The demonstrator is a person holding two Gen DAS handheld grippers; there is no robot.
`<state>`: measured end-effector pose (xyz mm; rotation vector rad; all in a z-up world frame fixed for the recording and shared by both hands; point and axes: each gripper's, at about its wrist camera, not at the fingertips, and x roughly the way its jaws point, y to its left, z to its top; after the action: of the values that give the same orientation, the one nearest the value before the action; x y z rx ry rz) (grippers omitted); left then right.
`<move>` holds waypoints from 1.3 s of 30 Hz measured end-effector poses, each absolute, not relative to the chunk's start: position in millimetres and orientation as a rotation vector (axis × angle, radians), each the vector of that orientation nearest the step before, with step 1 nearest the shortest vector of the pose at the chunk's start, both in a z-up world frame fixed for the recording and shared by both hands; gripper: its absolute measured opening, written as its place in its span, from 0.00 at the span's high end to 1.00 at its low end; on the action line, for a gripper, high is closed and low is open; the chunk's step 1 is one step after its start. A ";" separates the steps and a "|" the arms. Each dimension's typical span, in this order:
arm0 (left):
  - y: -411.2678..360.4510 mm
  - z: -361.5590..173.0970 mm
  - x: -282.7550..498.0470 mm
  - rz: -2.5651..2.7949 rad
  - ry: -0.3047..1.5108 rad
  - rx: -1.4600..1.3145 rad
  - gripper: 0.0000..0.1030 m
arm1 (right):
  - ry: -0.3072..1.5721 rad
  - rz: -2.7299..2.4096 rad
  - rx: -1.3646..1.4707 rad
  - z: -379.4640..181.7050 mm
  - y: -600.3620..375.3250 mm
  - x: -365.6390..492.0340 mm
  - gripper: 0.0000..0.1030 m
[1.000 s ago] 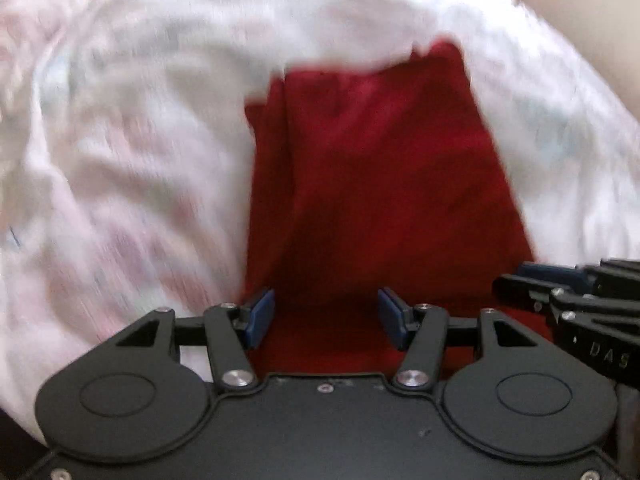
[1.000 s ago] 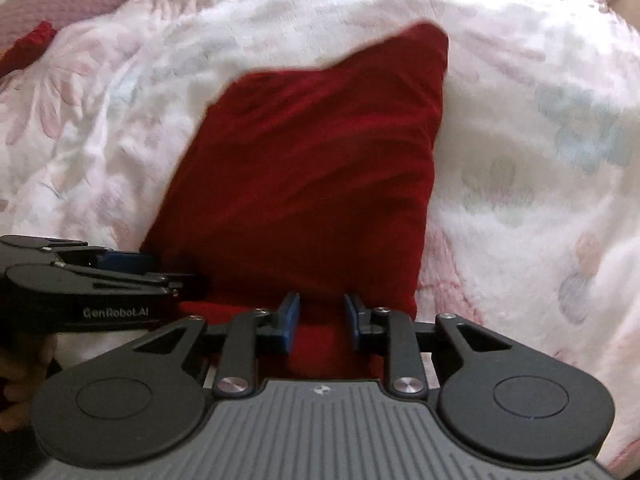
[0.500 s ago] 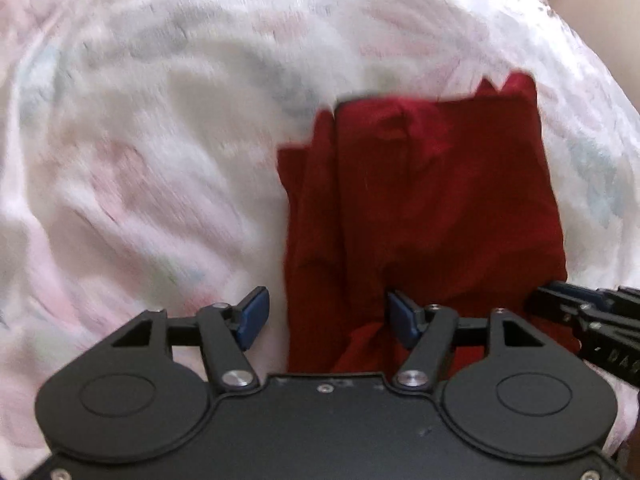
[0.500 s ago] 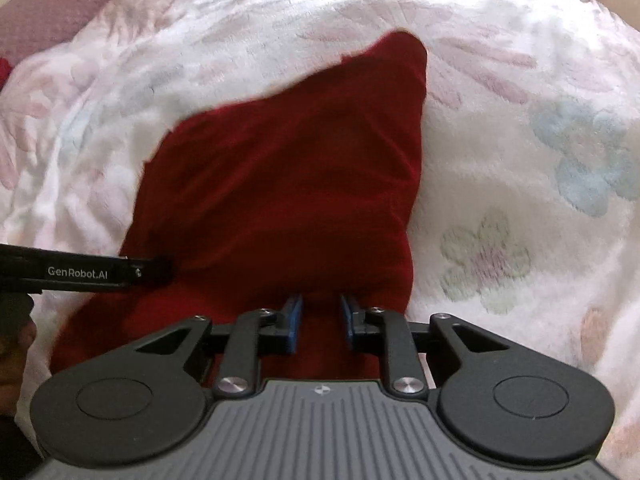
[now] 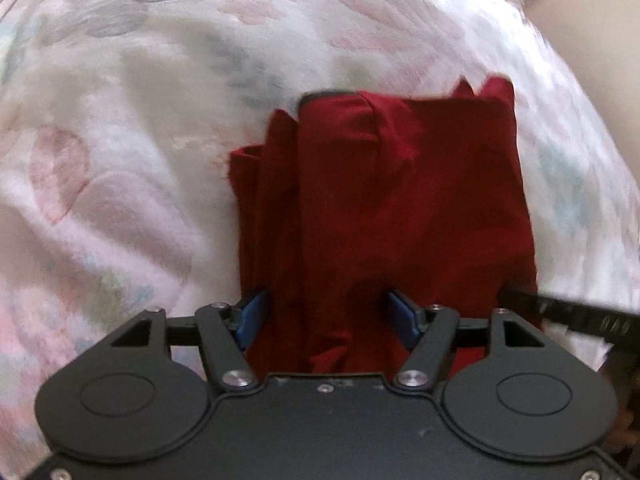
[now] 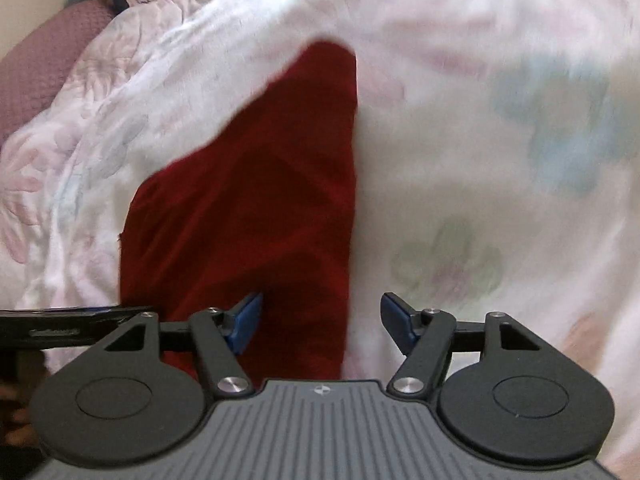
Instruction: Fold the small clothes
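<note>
As both jaws spread apart, a dark red garment (image 5: 400, 208) lies folded in layers on a white flowered bedspread (image 5: 120, 160), running from the centre of the left wrist view down to 6 o'clock. The left hand-held gripper (image 5: 328, 316) hovers over the near end, its jaws opening, with cloth bunched between the blue pads but not pinched. The right hand-held gripper (image 6: 320, 320) is opening too; in its own view the garment's right edge passes between its pads, which do not press on it, and the cloth stretches away toward 12 o'clock. At 3 o'clock in the left view, the right gripper's dark finger reaches the garment's side. The fabric looks soft, light and limp, likely to sag and slip out of shape unless lifted by two corners or along a folded edge, where the layers give a firmer hold. No containers appear in either view.
</note>
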<state>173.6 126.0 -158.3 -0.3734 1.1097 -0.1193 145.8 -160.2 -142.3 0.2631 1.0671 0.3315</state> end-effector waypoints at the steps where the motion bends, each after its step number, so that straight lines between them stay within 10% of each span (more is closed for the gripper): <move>1: 130.3 -157.5 170.6 -0.103 1.104 -0.384 0.34 | 1.085 0.344 0.288 -146.3 -160.6 146.9 0.23; 11: 142.6 -177.3 161.3 -0.150 1.060 -0.497 0.33 | 1.113 0.475 0.287 -156.2 -144.3 146.1 0.10; 13: 133.4 -164.8 159.7 -0.209 1.036 -0.455 0.73 | 1.094 0.467 0.292 -161.1 -140.0 146.3 0.28; 17: 119.8 -141.5 155.5 -0.244 0.971 -0.451 0.78 | 1.061 0.461 0.331 -140.4 -147.6 141.1 0.71; 29: 20.9 -59.7 181.7 -0.455 0.777 -0.494 0.79 | 0.858 0.432 0.299 -36.8 -238.0 128.2 0.72; 39: -68.8 -141.8 243.2 -0.454 0.977 -0.444 0.75 | 0.943 0.254 0.287 -83.1 -337.7 163.0 0.71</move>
<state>243.2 -68.8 -141.8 -0.4441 0.9775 -0.4538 163.0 -337.7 -83.1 0.2871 0.9427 0.2536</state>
